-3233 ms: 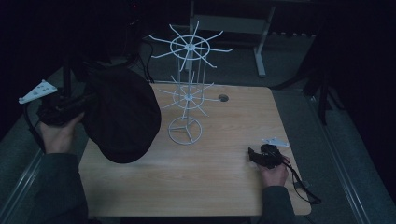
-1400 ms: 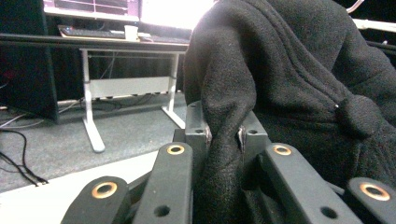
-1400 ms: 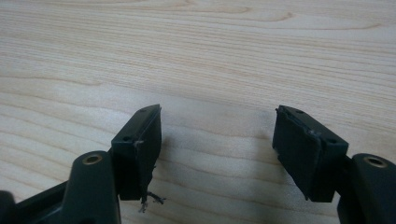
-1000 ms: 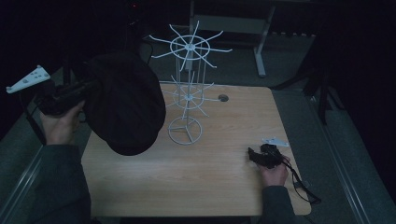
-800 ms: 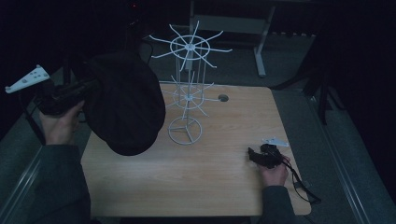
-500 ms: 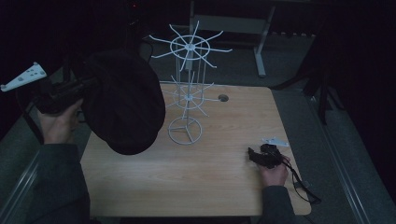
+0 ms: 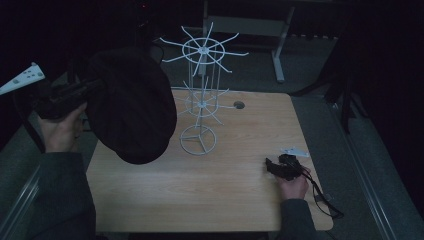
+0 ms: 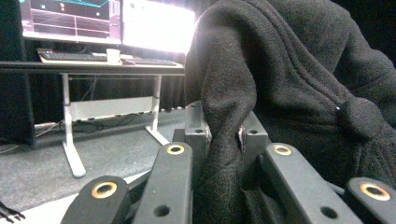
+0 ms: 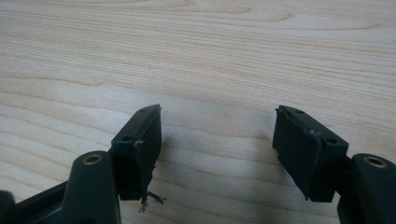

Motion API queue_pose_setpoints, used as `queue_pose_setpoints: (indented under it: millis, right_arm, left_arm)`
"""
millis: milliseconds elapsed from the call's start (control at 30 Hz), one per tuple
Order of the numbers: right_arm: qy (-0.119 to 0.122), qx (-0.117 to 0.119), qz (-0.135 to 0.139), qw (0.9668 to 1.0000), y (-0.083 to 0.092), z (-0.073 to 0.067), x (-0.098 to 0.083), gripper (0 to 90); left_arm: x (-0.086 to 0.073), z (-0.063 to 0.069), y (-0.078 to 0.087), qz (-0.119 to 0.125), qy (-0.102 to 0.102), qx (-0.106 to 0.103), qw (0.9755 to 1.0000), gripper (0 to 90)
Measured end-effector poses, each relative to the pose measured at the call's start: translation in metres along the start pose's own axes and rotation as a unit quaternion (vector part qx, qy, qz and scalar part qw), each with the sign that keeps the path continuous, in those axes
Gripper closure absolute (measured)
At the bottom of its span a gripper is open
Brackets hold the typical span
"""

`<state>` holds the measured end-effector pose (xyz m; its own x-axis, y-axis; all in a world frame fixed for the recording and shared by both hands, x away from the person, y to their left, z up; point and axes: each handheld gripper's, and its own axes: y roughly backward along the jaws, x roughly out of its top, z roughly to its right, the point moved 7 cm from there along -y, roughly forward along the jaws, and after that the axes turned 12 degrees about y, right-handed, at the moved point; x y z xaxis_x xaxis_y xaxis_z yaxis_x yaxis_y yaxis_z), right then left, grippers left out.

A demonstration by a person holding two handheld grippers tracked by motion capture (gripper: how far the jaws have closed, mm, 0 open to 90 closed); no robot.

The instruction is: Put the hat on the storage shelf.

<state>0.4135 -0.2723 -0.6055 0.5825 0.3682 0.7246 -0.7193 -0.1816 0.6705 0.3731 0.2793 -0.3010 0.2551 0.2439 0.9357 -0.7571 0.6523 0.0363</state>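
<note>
A large black fleece hat [image 7: 131,105] hangs in the air above the table's left side, level with the white wire rack [image 7: 200,95]. My left gripper [image 7: 92,86] holds it by the left edge; in the left gripper view the jaws are shut on a fold of the hat [image 8: 299,88], with the left gripper [image 8: 223,135] pinching the fabric. My right gripper [image 7: 272,165] rests low on the wooden table [image 7: 210,200] at the right. In the right gripper view the right gripper [image 9: 217,128] stands open with bare wood between its fingers.
The white wire rack stands mid-table on a round base [image 7: 198,139], with spokes at two levels. A small hole [image 7: 239,105] is in the tabletop behind it. A desk with monitors [image 8: 107,21] stands beyond the table. Cable [image 7: 325,200] trails from the right gripper.
The left hand has lifted the hat a little higher and slightly toward the rack. The right gripper has stayed in place on the table.
</note>
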Motion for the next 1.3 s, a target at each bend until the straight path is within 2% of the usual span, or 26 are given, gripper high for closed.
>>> queue_pose_setpoints:
  millis: [333,667,933,1300]
  right_arm:
    - [-0.001,0.001,0.000,1.0000,0.000,0.000,0.000,32.5]
    - [0.000,0.001,0.001,1.0000,0.000,0.000,0.000,32.5]
    - [0.000,0.001,0.001,1.0000,0.000,0.000,0.000,32.5]
    - [0.000,0.001,0.001,1.0000,0.000,0.000,0.000,32.5]
  left_arm:
    - [0.005,0.009,-0.009,0.002,-0.004,-0.016,0.9999,79.7]
    - [0.010,0.014,-0.021,-0.003,-0.006,-0.024,0.9997,79.6]
    - [0.007,0.017,-0.038,-0.018,-0.009,-0.026,0.9995,79.5]
    - [-0.003,0.012,-0.057,-0.038,0.002,-0.025,0.9990,79.5]
